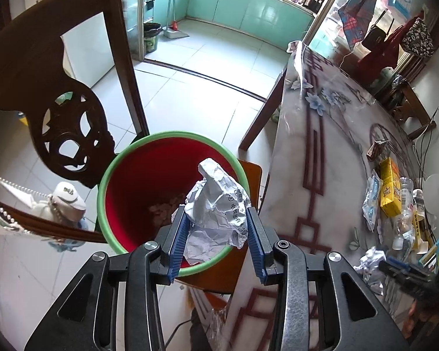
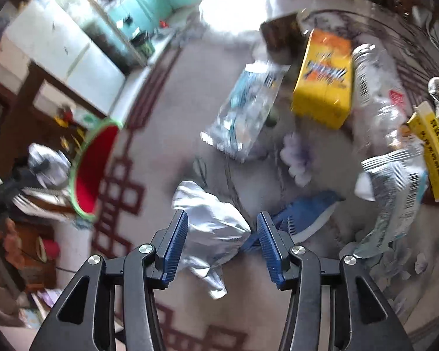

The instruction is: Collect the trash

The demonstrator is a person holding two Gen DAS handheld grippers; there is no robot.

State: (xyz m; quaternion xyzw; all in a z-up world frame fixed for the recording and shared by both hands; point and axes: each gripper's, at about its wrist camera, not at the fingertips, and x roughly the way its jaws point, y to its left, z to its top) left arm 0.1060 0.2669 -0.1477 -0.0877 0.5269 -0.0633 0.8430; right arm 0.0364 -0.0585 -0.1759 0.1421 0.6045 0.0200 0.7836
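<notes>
The left gripper [image 1: 218, 231] grips crumpled paper [image 1: 216, 207] between its jaws above the bin [image 1: 114, 172], while the right gripper [image 2: 222, 244], jaws open, straddles a foil wrapper [image 2: 210, 222] on the tabletop [image 2: 166, 122], much trash remaining beyond.

Bin [image 1: 172, 146] on chair [image 1: 248, 175], left of table [image 1: 322, 152]; trash [image 2: 325, 79] on table.

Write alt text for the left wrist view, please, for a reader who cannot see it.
The left gripper holds crumpled paper above a red bin with a green rim. A carved chair stands to the left; a table with more trash lies to the right.
</notes>
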